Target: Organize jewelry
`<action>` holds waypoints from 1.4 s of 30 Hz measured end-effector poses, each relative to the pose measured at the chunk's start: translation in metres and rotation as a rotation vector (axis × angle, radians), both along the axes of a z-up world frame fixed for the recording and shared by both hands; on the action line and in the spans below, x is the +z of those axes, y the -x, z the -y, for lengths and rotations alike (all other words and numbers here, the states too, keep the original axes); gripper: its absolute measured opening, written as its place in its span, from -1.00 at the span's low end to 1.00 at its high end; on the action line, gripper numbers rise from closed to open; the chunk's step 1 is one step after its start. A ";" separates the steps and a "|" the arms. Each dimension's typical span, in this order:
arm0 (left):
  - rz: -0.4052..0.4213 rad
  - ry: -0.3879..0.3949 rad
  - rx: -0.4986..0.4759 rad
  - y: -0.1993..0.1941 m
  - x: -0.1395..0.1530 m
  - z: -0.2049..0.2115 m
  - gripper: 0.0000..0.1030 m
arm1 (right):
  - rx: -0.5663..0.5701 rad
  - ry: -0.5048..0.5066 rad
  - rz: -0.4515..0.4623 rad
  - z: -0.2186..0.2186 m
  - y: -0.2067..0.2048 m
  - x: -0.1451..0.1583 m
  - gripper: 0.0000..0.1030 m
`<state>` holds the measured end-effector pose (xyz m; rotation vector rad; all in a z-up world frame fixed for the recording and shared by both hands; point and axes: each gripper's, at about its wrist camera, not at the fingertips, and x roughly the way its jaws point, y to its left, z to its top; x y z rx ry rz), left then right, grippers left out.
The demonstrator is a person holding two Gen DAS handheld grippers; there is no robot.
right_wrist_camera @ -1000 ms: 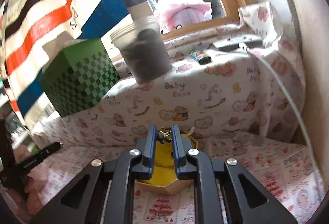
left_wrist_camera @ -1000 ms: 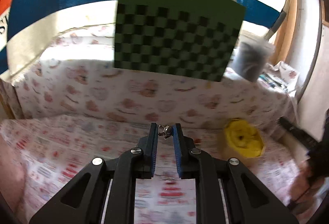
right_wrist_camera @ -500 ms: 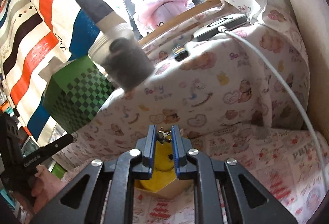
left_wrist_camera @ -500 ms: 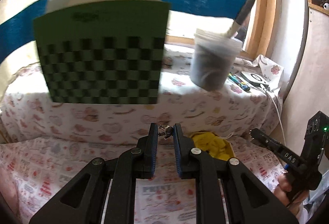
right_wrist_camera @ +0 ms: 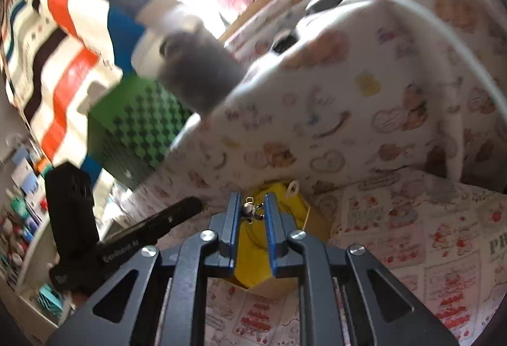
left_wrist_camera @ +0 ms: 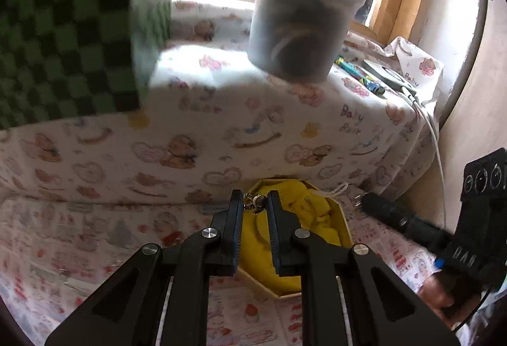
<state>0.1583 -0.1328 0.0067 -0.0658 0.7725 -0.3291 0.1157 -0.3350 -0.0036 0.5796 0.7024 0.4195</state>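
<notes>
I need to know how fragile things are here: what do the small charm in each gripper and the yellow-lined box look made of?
The charm in the left gripper and the charm in the right gripper look like polished metal: small silvery-bronze glints, with a ring loop. The box seems to be tan cardboard or thin wood, with flat matte walls. Its yellow lining looks like soft matte cloth, bunched in folds.

Two black handheld grippers with blue finger pads

The left gripper (left_wrist_camera: 255,206) has matte black angular linkage arms with triangular cut-outs, round silver screws (left_wrist_camera: 211,232) at the pivots and ribbed blue pads (left_wrist_camera: 234,251) lining its fingers. The right gripper (right_wrist_camera: 251,209) is built the same, its pads (right_wrist_camera: 272,246) a brighter blue. Seen from the right wrist, the left unit's black body bears white lettering (right_wrist_camera: 122,253); a bit of skin (left_wrist_camera: 439,292) shows below the right one's handle.
</notes>
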 end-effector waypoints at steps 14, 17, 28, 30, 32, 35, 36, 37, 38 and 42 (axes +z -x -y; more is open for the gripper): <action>0.017 -0.079 -0.070 0.002 -0.005 0.017 -0.48 | -0.022 -0.015 -0.061 -0.001 -0.006 -0.007 -0.62; 0.052 -0.087 -0.061 0.010 0.006 0.011 -0.41 | -0.053 0.013 -0.046 0.001 -0.003 -0.003 -0.29; 0.344 -0.177 0.116 0.085 0.051 -0.046 0.59 | -0.154 0.291 0.131 -0.028 0.024 0.028 0.22; 0.408 -0.189 0.198 0.095 0.056 -0.057 0.69 | -0.139 0.319 0.162 -0.039 0.031 0.032 0.35; 0.459 -0.168 0.233 0.105 0.061 -0.071 0.89 | -0.110 0.369 0.197 -0.053 0.038 0.034 0.40; 0.486 -0.128 0.270 0.112 0.068 -0.090 0.99 | -0.103 0.414 0.210 -0.068 0.041 0.036 0.42; 0.485 -0.113 0.271 0.114 0.069 -0.096 0.99 | -0.100 0.415 0.205 -0.071 0.040 0.035 0.43; 0.483 -0.101 0.274 0.115 0.069 -0.102 0.99 | -0.096 0.414 0.204 -0.070 0.042 0.034 0.43; 0.477 -0.095 0.281 0.116 0.068 -0.107 0.99 | -0.096 0.420 0.207 -0.073 0.043 0.034 0.43; 0.445 -0.075 0.314 0.120 0.046 -0.128 0.99 | -0.117 0.459 0.226 -0.081 0.045 0.032 0.55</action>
